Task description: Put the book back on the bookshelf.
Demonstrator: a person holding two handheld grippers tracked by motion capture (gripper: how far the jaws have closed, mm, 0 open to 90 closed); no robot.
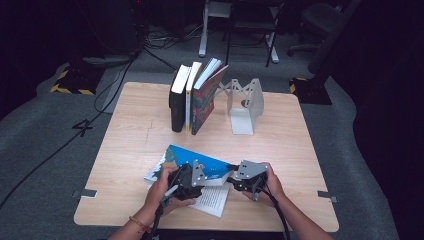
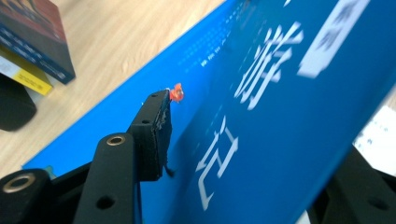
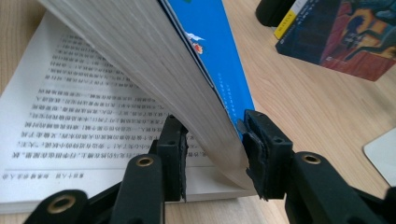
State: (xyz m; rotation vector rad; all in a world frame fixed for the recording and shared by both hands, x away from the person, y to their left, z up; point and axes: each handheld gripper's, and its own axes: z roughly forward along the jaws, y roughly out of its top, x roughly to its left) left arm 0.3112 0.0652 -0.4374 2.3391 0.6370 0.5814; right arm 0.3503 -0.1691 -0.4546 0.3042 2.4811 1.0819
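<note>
Low in the frame, right gripper [image 1: 234, 179] clamped on the lifted cover and pages of the blue book [image 1: 187, 162]; left gripper [image 1: 176, 176] open, cover between the jaws, one pad just off it. Higher up at centre, three upright books [image 1: 192, 97] beside a grey bookend [image 1: 246, 106] on the table [image 1: 135, 120].

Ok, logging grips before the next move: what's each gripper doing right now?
Left gripper: jaws either side of the blue book's cover; whether they press on it cannot be told.
Right gripper: shut on the book's lifted block of pages.
</note>
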